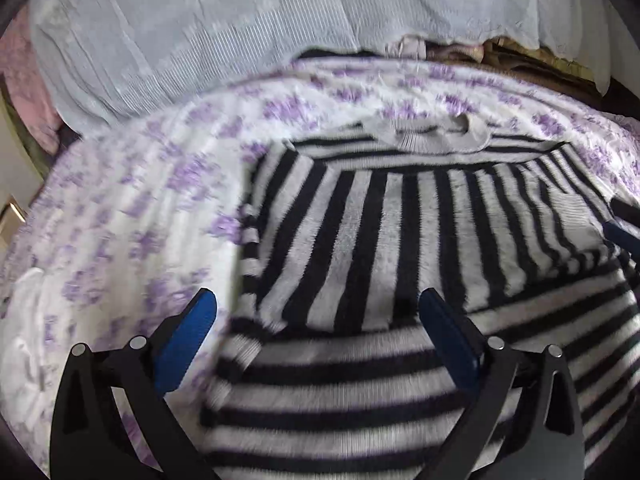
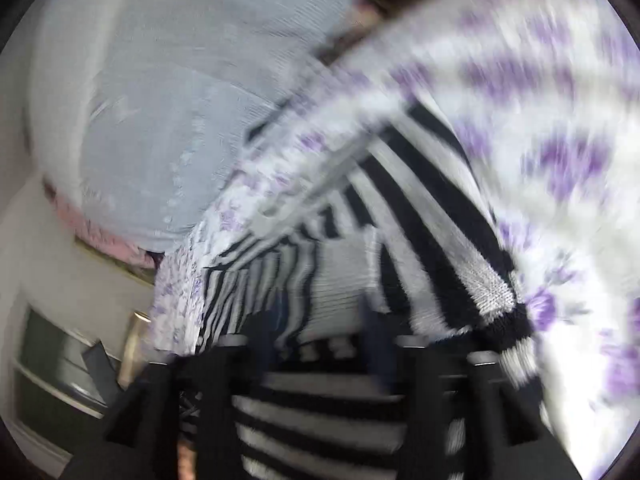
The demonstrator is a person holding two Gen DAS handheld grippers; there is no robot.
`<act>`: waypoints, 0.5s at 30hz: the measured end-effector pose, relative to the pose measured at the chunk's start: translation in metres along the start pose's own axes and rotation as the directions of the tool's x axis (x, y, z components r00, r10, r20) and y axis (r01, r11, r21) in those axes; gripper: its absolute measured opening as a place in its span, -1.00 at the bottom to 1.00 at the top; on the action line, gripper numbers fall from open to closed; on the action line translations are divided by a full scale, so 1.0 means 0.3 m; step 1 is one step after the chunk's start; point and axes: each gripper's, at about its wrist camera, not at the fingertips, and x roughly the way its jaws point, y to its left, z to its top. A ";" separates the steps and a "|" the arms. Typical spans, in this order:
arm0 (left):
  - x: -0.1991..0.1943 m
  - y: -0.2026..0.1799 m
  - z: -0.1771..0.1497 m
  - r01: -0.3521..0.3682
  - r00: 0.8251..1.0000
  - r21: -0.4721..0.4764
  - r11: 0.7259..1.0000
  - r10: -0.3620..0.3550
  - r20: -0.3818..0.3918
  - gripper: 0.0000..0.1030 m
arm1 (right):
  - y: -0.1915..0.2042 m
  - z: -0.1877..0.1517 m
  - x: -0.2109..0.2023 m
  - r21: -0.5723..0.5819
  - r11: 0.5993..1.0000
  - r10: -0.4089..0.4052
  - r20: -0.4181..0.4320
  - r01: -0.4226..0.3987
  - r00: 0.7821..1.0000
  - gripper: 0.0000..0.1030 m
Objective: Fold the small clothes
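A black-and-white striped sweater [image 1: 392, 232] lies flat on a white bedspread with purple flowers [image 1: 132, 208], its grey ribbed collar [image 1: 428, 136] at the far end. A striped part is folded across the body, so the stripes run crosswise near me. My left gripper [image 1: 317, 296] hovers open over the sweater's near left part, with nothing between its blue pads [image 1: 192, 328]. The right gripper [image 1: 620, 220] shows at the right edge by the sweater's side. In the blurred right wrist view its fingers [image 2: 326, 320] stand apart above the sweater [image 2: 420, 232], gripping nothing.
A pale blue-grey ribbed cover [image 1: 208, 32] is heaped along the far side of the bed. Pink fabric [image 1: 24, 80] lies at the far left and brown cloth [image 1: 532, 60] at the far right. Beyond the bed's left edge stands white furniture [image 2: 60, 360].
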 end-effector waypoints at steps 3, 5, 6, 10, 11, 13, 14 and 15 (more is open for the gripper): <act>-0.052 -0.018 -0.016 -0.018 0.999 0.002 1.000 0.018 0.031 0.91 | 0.144 -0.050 -0.014 -0.175 0.983 -0.050 -0.007 0.048 0.999 0.13; -0.054 -0.034 -0.039 -0.017 1.000 0.007 1.000 0.017 0.015 0.91 | 0.190 -0.092 0.007 -0.238 0.968 -0.092 -0.028 0.082 0.995 0.14; -0.051 -0.040 -0.056 -0.015 1.000 0.008 1.000 0.015 0.002 0.91 | 0.198 -0.124 0.028 -0.258 0.960 -0.127 -0.054 0.109 0.990 0.14; -0.012 -0.077 -0.143 -0.027 0.996 0.043 0.999 0.031 -0.089 0.91 | 0.173 -0.241 0.095 -0.307 0.936 -0.240 -0.189 0.175 0.952 0.15; -0.009 -0.083 -0.156 -0.035 0.994 0.051 0.998 0.040 -0.099 0.91 | 0.178 -0.269 0.090 -0.342 0.921 -0.262 -0.184 0.188 0.947 0.16; -0.031 -0.088 -0.180 -0.039 0.994 0.053 0.998 0.044 -0.097 0.91 | 0.189 -0.292 0.064 -0.368 0.909 -0.277 -0.180 0.197 0.944 0.25; -0.040 -0.090 -0.192 -0.035 0.994 0.055 0.998 0.041 -0.100 0.91 | 0.194 -0.309 0.046 -0.377 0.906 -0.278 -0.184 0.194 0.943 0.31; -0.052 -0.093 -0.213 -0.032 0.994 0.058 0.998 0.038 -0.105 0.91 | 0.193 -0.332 0.024 -0.394 0.898 -0.287 -0.185 0.196 0.940 0.32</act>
